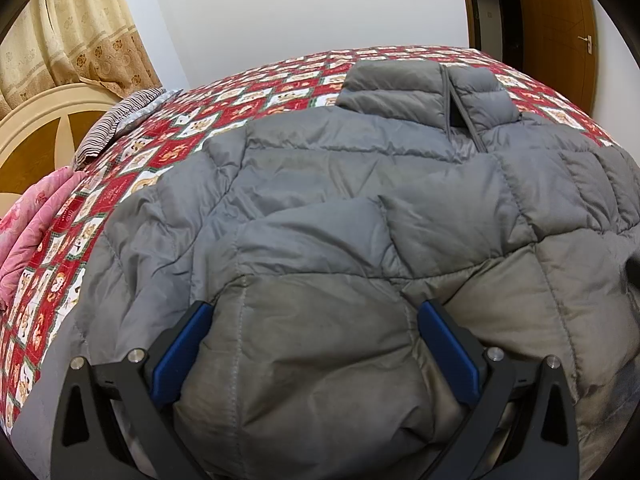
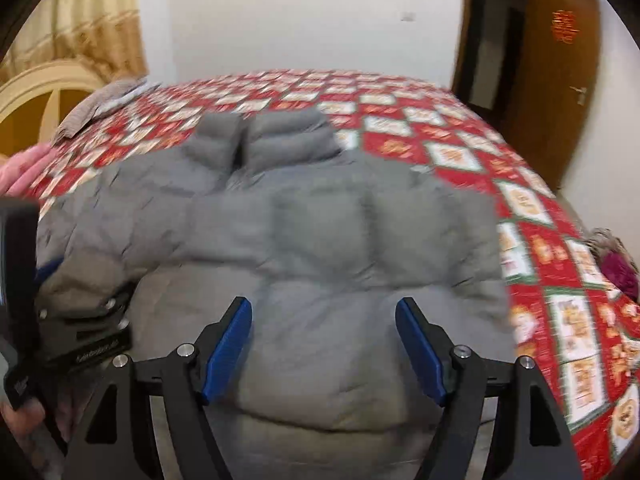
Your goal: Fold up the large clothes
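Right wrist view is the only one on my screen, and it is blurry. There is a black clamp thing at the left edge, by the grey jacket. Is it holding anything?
Observer: Yes. In the left wrist view a puffy fold of the jacket fills the left gripper and touches both blue pads.
Operator: Is the jacket zipped up?
Observer: Not at the top. The zipper lies open below the collar, with dark lining showing.
Operator: And that greyish heap by the headboard?
Observer: It is a striped cloth with fine dark and light stripes.
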Tool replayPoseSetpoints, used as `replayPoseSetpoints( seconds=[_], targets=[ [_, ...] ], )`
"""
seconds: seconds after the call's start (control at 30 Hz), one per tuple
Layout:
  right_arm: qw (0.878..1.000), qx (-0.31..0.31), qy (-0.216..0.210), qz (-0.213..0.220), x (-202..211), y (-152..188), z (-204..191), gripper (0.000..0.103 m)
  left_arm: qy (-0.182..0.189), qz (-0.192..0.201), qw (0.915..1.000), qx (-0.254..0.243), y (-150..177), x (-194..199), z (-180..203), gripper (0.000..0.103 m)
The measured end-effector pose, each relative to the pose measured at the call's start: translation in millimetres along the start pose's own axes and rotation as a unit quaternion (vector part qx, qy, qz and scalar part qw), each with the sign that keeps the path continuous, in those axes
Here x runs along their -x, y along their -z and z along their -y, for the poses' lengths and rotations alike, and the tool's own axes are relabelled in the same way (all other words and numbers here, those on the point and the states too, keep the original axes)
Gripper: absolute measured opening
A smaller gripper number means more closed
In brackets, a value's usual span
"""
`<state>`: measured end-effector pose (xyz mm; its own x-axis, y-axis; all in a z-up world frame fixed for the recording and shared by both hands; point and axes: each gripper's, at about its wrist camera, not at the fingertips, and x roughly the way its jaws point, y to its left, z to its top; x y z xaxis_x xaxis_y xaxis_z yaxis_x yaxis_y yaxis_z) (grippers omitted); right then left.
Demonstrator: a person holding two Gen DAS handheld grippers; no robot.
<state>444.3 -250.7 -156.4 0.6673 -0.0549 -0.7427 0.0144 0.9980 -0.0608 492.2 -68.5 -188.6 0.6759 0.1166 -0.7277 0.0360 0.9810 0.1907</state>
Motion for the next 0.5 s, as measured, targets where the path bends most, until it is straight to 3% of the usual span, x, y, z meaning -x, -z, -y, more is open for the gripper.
replayPoseSetpoints(
  seconds=[0.5],
  targets=[
    [1.0, -0.003, 0.0, -0.015, -20, 13, -4, 0.077, -0.003, 0.001, 1.0, -0.002, 0, 0, 0, 0.103]
  ],
)
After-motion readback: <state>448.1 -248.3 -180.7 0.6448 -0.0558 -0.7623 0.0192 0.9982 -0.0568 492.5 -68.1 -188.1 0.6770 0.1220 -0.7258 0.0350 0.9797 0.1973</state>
